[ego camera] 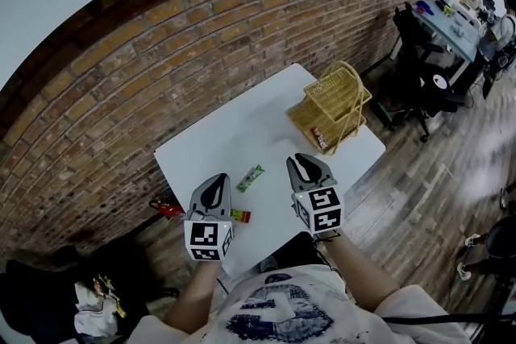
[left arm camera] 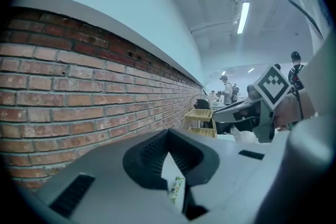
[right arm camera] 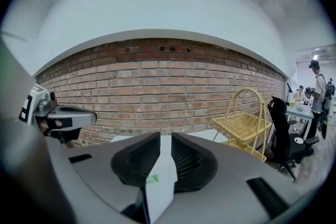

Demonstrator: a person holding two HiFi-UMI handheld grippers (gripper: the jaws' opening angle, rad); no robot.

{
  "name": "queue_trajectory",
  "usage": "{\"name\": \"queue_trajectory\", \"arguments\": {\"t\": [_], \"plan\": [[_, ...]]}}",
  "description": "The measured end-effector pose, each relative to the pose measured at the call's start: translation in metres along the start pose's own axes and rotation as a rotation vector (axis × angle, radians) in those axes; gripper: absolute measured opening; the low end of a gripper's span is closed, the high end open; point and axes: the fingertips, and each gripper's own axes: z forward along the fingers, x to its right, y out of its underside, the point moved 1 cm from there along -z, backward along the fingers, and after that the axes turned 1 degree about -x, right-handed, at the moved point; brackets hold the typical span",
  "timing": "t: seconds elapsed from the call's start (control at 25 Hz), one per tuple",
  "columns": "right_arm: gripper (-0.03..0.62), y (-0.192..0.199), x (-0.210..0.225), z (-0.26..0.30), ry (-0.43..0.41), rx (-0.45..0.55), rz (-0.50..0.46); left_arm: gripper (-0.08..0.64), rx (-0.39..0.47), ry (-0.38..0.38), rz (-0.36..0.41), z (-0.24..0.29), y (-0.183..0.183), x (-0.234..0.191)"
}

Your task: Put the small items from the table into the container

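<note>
Left gripper [left arm camera: 168, 131] tips meet; right gripper [right arm camera: 166, 136] jaws sit slightly apart (both empty). The green packet [ego camera: 250, 178] has unreadable print; only the head view shows the red packet [ego camera: 240, 215].

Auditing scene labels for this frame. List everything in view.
table: 1, white, against the wall
brick wall: 1, red-brown, behind the table
wicker basket stand: 1, tan, two tiers, table's far right corner
red-white packet: 1, in the stand's lower tier
green packet: 1, on the table between the tools
red-yellow packet: 1, at the table's near edge, beside the left tool
red object: 1, on the floor left of the table, unidentifiable
office chair: at least 1, black, right of the table
people: at least 2, at the far right desk
left tool: grey and black, tips together, empty
right tool: grey and black, jaws slightly apart, empty
</note>
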Motion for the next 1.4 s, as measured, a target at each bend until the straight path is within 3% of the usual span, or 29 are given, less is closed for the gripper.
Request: {"name": "queue_trajectory", "arguments": {"t": [0.48,1.4], "plan": [[0.027,-0.025,-0.063,-0.047,-0.061,0.111,0.002,0.048,0.077,-0.039,-0.015,-0.067,-0.018,-0.011],[0.021,-0.018,-0.077,-0.072,-0.033,0.125,0.034,0.046,0.083,-0.048,0.005,-0.091,-0.013,-0.006]]}}
